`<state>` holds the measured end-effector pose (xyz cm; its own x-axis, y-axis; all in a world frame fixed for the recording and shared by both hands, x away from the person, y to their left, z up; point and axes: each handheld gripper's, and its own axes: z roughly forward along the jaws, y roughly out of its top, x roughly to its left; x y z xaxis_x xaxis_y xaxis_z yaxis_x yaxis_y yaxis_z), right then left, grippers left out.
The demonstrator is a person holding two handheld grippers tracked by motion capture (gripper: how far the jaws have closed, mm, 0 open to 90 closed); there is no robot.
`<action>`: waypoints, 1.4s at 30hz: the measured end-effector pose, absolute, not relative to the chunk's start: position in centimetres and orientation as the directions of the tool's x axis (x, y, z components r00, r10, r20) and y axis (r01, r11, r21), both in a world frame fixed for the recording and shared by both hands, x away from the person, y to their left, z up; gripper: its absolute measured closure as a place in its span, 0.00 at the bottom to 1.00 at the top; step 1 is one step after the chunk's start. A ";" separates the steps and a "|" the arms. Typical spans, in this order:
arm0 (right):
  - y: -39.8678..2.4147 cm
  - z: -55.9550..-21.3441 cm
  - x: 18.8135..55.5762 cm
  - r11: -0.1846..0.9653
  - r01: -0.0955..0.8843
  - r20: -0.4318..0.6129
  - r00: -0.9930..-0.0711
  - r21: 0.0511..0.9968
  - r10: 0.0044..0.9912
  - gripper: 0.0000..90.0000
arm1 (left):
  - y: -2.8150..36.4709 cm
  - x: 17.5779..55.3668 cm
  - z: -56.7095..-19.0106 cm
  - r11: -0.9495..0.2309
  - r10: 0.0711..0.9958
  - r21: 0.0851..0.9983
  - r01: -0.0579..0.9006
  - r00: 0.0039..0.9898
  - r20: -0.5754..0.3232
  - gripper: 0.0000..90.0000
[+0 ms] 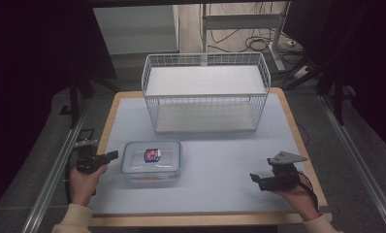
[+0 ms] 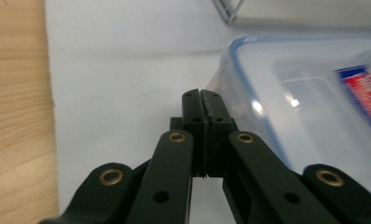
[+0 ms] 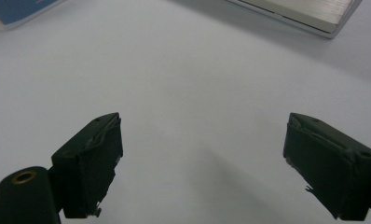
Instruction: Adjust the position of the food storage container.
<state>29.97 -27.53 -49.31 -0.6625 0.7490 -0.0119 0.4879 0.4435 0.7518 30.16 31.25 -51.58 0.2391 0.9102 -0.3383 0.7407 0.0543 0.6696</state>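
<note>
Judging the clear rectangular plastic box with blue-rimmed lid (image 1: 152,162) on the bench (image 1: 220,160) as light, stiff, slick: grip across a rim edge; left gripper (image 1: 111,156) fingers together beside it, right gripper (image 1: 255,177) fingers apart.

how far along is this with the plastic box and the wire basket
Early. Nothing looks done: the lidded plastic box sits on the table, apart from the empty wire basket. In hand: the shut left gripper is at the box's left edge. The open right gripper holds nothing. Gripping and moving the box remain.
</note>
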 end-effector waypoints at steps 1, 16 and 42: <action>-27.5 -49.3 29.9 0.443 0.486 -0.013 -0.663 0.753 0.749 0.13 | 31.2 30.2 -51.8 0.048 0.910 0.663 0.747 0.241 -0.338 0.99; -27.5 -49.3 29.9 0.452 0.481 -0.025 -0.664 0.751 0.748 0.13 | 30.4 29.7 -52.9 0.025 0.878 0.641 0.767 0.290 -0.381 0.99; -27.3 -49.6 30.0 0.463 0.483 -0.032 -0.666 0.743 0.746 0.13 | 25.5 30.4 -52.7 -0.012 0.851 0.641 0.767 0.345 -0.397 0.99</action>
<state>30.04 -27.29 -49.58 -0.6657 0.7456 -0.0324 0.4829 0.4635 0.7430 30.37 25.51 -52.70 0.3447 0.8507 -0.3968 0.7671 -0.0116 0.6414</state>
